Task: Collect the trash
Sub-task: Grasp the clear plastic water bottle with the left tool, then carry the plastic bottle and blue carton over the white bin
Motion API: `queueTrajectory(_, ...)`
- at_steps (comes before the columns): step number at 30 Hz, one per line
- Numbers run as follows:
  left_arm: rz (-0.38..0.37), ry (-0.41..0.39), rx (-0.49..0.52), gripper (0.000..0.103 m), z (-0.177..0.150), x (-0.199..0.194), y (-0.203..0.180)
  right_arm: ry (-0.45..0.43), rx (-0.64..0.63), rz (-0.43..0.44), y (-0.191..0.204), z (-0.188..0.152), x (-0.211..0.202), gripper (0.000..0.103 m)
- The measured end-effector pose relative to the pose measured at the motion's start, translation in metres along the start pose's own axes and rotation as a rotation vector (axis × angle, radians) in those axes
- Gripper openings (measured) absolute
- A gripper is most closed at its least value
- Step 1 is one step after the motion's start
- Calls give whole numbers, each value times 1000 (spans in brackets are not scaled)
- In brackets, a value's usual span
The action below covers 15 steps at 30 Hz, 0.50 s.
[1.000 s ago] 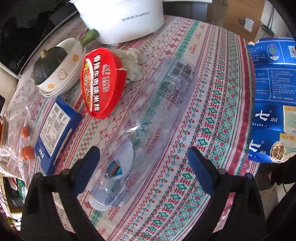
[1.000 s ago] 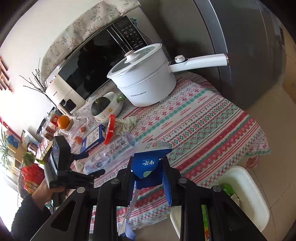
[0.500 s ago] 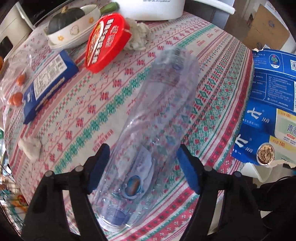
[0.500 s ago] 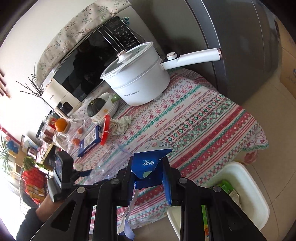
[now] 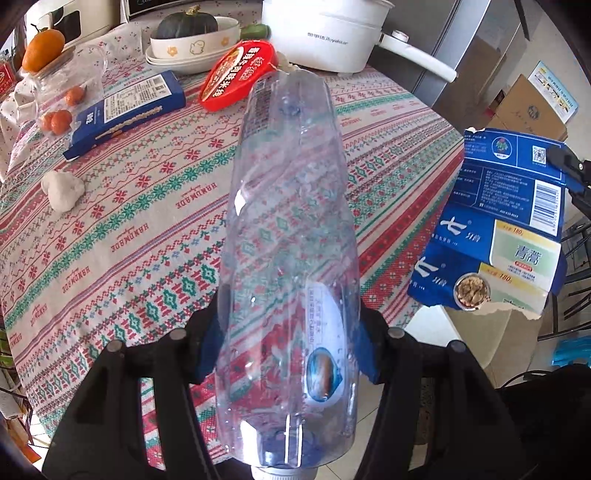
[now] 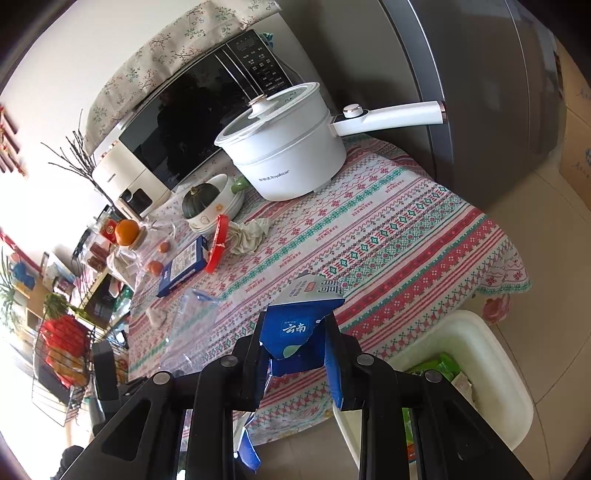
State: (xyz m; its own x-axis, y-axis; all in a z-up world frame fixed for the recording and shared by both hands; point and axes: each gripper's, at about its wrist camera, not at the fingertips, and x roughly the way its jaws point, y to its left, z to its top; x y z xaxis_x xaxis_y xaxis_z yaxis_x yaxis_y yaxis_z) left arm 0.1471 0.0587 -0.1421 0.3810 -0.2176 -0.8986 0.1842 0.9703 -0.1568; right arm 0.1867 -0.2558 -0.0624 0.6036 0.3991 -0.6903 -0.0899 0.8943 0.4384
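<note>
A clear, empty plastic bottle (image 5: 291, 206) lies lengthwise between the fingers of my left gripper (image 5: 290, 339), cap end toward the camera. The jaws are closing, and both blue pads touch the bottle's sides. Its far end points at a red lid (image 5: 240, 74). My right gripper (image 6: 295, 350) is shut on a torn blue carton (image 6: 295, 328), held over the table's near edge. The same carton (image 5: 509, 229) shows at the right of the left wrist view. The bottle (image 6: 192, 317) appears faintly in the right wrist view.
A white bin (image 6: 480, 354) holding green wrappers stands on the floor by the table corner. On the patterned cloth are a white pot (image 5: 325, 33), a bowl with a squash (image 5: 192, 44), a blue box (image 5: 125, 110), a crumpled tissue (image 5: 62, 188) and a rag (image 6: 251, 232).
My left gripper rolled and slid along the table while its jaws narrowed from wide apart onto the bottle's sides. The right gripper drifted slightly with the carton, bringing more of the bin into view.
</note>
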Motion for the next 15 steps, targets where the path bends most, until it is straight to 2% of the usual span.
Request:
queueTrajectory(8, -25, -16, 10, 61, -15, -14, -1, -47, -52, 11, 7, -3, -32, 27)
queueTrajectory(15, -61, -9, 22, 61, -27, -30, -30, -71, -36, 9, -11, -15, -61, 27)
